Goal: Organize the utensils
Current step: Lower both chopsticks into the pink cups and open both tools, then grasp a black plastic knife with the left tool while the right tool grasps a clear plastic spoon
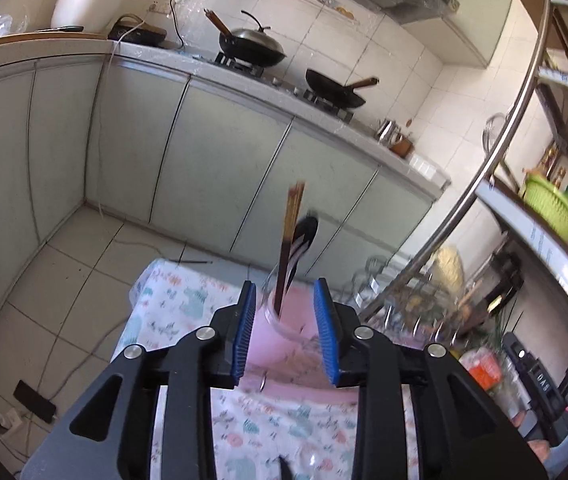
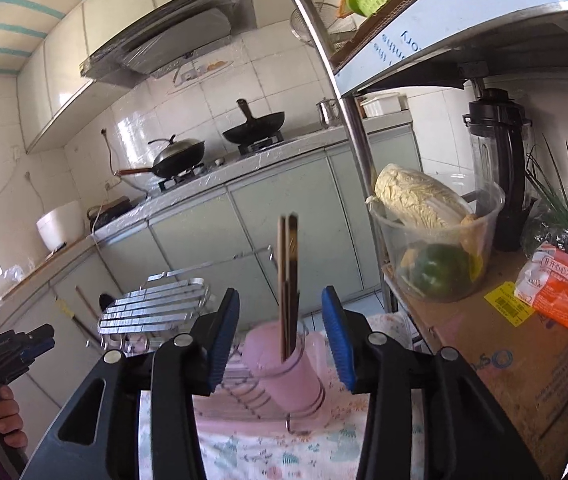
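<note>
Straight ahead of both my grippers stands a clear cup (image 2: 287,368) with chopsticks (image 2: 288,280) rising upright out of it, blocking any level pass forward. My left gripper (image 1: 287,330) and right gripper (image 2: 282,338) each have jaws apart with the cup in the gap, pads not pressing. To my right, a steel shelf post (image 2: 347,128) and a plastic tub of vegetables (image 2: 439,252) crowd that side. To my left, a metal rack (image 2: 156,310) stands near. The patterned tabletop (image 1: 180,308) on the left is bare.

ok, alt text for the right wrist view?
The right gripper, jaws open and empty, faces a clear cup holding upright chopsticks on a pink mat. A metal rack stands left; a kitchen counter with two woks lies behind.
</note>
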Tool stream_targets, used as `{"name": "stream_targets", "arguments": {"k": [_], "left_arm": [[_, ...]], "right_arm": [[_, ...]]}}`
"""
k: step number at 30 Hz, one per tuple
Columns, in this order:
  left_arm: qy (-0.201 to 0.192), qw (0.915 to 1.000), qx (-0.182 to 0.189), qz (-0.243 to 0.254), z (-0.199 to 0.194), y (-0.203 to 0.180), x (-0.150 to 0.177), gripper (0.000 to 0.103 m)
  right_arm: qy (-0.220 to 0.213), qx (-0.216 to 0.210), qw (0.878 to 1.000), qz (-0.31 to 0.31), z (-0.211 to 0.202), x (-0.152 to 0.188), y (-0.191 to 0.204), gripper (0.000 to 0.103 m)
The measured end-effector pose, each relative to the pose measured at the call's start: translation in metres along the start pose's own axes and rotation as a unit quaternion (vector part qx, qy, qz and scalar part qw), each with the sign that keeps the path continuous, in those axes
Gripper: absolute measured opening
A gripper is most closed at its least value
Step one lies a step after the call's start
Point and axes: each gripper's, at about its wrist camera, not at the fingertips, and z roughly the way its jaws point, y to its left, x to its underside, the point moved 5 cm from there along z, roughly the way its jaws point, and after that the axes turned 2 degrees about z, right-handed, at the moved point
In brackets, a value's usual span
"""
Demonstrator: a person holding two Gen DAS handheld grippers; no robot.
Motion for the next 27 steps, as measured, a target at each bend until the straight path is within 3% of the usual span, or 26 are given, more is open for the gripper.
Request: {"name": "stream_targets", "arguments": {"k": [3, 6, 11, 15, 21, 27], "left_arm": [[0.036, 0.9990, -0.020, 0.016, 0.006, 0.001, 0.030, 0.030], [0.085, 0.9961, -0.014, 0.022, 0.015, -0.002, 0.060, 0.030], [0.168, 0.9851, -0.015, 0.031, 0.031, -0.005, 0.107, 0.030], [0.241, 0.9696, -0.025, 0.035, 0.050, -0.008, 0.146, 0.030], [0.333, 0.9419, -0.014, 0.044, 0.081, -0.019, 0.189, 0.030], [0.374, 0.9251, -0.034, 0.059, 0.109, -0.022, 0.209, 0.022]], "right_arm": [[0.020, 0.004, 1.000, 0.001, -0.003, 0.020, 0.000, 0.042], [0.049, -0.019, 0.998, 0.034, -0.004, 0.040, -0.002, 0.041], [0.121, -0.049, 0.989, 0.068, 0.001, 0.073, -0.005, 0.035], [0.176, -0.066, 0.979, 0.081, 0.008, 0.100, -0.003, 0.026], [0.235, -0.087, 0.965, 0.078, 0.016, 0.133, 0.007, 0.025], [0.267, -0.094, 0.956, 0.081, 0.024, 0.153, 0.004, 0.025]]}}
